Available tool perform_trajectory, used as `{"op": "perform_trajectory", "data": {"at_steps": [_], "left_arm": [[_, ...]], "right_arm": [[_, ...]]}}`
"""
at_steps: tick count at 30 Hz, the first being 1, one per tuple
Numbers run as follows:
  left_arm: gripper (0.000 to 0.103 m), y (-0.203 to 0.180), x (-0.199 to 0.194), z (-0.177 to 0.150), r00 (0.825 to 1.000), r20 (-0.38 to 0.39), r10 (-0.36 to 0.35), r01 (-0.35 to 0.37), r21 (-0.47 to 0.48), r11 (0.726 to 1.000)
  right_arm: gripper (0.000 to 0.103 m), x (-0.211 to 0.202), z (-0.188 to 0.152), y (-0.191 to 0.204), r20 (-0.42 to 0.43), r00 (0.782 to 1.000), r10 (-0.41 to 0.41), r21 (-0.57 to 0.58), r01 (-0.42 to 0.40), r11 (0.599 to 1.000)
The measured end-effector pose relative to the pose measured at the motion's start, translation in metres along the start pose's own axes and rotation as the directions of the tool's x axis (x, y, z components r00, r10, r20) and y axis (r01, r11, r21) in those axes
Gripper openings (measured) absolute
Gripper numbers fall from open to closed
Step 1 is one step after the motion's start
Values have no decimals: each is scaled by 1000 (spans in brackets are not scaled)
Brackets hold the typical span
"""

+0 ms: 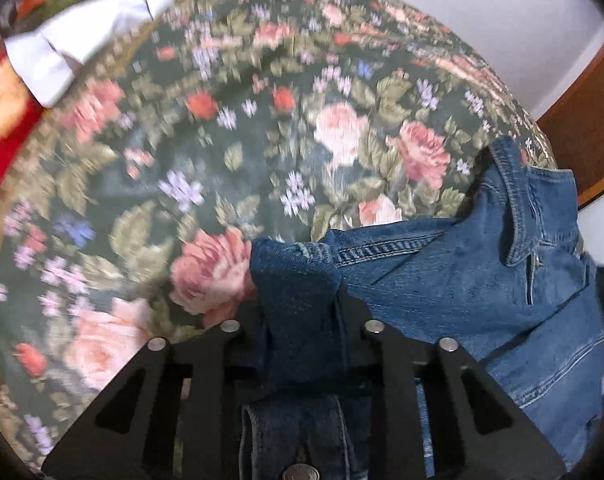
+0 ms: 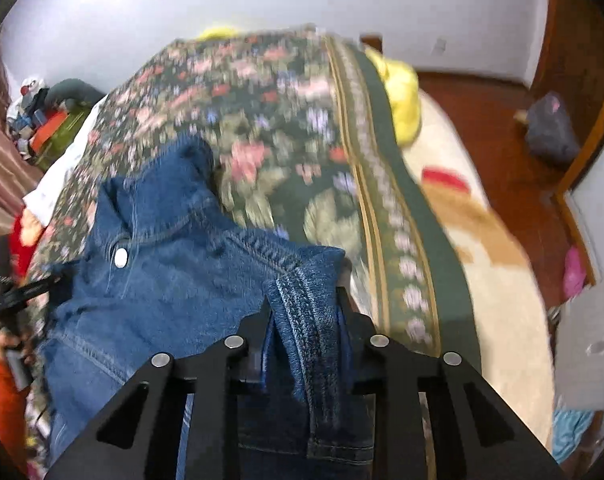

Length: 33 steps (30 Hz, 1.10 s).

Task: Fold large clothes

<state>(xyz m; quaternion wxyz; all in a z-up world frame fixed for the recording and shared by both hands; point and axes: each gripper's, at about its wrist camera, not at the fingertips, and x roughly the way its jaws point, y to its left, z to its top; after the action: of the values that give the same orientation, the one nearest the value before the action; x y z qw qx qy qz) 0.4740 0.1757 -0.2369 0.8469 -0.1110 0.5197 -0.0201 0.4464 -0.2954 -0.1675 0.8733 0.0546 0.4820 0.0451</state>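
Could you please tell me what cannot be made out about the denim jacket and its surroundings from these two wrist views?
- Left wrist view: the denim jacket runs off the bottom and right edges; its lower part is unseen.
- Right wrist view: the right gripper covers the pinched fold, so the layer count is unclear.
- Both views: motion blur smears the floral bedspread.
- Right wrist view: the far clutter is too small to identify.

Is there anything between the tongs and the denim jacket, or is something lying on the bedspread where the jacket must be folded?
Nothing visible stands between them: the left tongs and the right tongs are each shut on a fold of the denim jacket. The floral bedspread beyond it looks free, except a white cloth at its far edge.
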Motion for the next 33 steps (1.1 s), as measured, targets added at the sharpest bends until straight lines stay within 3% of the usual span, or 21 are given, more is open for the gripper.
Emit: {"op": "perform_trajectory", "data": {"at_steps": [5, 9, 15, 19, 21, 23, 25, 27, 33], "left_arm": [[22, 24, -46, 12, 995, 96, -19, 24, -56, 998], [22, 41, -68, 25, 987, 153, 40, -31, -59, 998], [22, 80, -54, 21, 993, 93, 72, -65, -81, 995], [25, 84, -31, 19, 989, 66, 129, -126, -51, 991], [31, 89, -19, 21, 986, 45, 161, -159, -60, 986], [34, 96, -5, 23, 986, 31, 165, -163, -79, 984], [34, 98, -2, 22, 986, 44, 162, -158, -82, 984], [34, 97, -2, 22, 984, 47, 173, -170, -71, 983], [36, 86, -8, 24, 969, 22, 245, -244, -48, 969]], "right_arm": [[15, -7, 48, 49, 84, 996, 19, -83, -12, 997], [15, 7, 71, 86, 119, 992, -33, -172, 54, 984], [16, 63, 75, 104, 78, 987, -137, -218, 151, 964], [24, 99, 65, 101, 18, 973, -230, -290, 226, 930], [27, 105, 60, 97, 27, 973, -229, -309, 226, 924], [37, 103, 58, 95, 50, 969, -243, -319, 246, 915], [58, 102, 58, 92, 77, 957, -281, -332, 290, 898], [64, 102, 59, 87, 81, 958, -275, -331, 286, 899], [65, 93, 62, 76, 28, 976, -218, -265, 217, 939]]}}
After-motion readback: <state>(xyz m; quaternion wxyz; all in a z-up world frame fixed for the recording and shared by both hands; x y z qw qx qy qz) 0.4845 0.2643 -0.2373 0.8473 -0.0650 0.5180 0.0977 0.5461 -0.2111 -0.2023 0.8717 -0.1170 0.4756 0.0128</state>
